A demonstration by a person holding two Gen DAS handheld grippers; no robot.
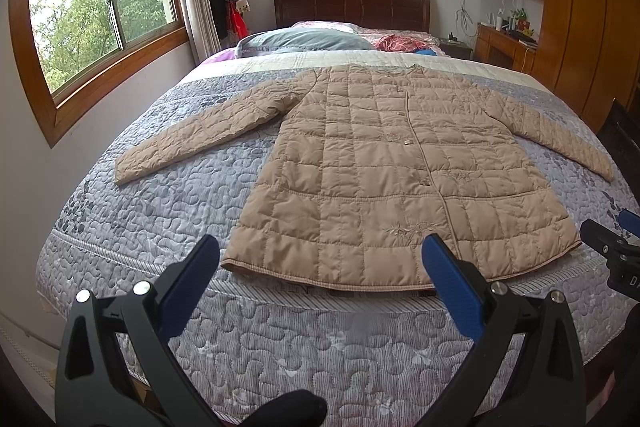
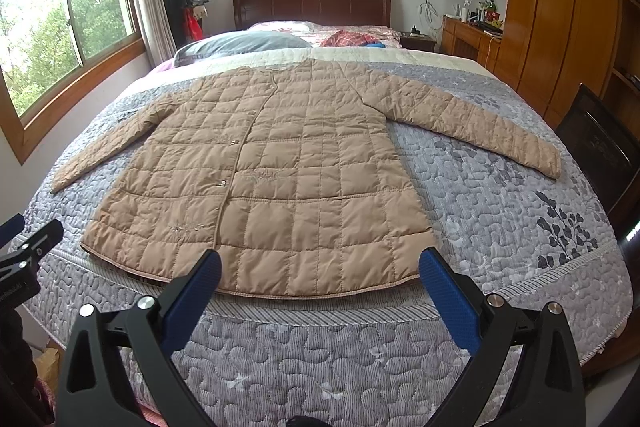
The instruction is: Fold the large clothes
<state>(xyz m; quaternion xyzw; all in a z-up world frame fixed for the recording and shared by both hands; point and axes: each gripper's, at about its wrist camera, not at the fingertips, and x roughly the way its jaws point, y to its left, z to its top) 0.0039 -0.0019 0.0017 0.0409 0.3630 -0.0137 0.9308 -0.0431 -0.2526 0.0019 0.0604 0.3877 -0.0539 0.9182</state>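
A bed [image 1: 168,211] carries the coat [image 1: 384,163], spread flat, front up, sleeves out, hem at the near edge. The left gripper [image 1: 320,259] and right gripper [image 2: 320,267] hover level before the hem, jaws spread, empty.

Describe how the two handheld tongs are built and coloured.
Both the left tongs and the right tongs have black angular frames with triangular cut-outs, silver round bolts, and two fingers faced with textured blue pads. White lettering marks one body, unreadable.
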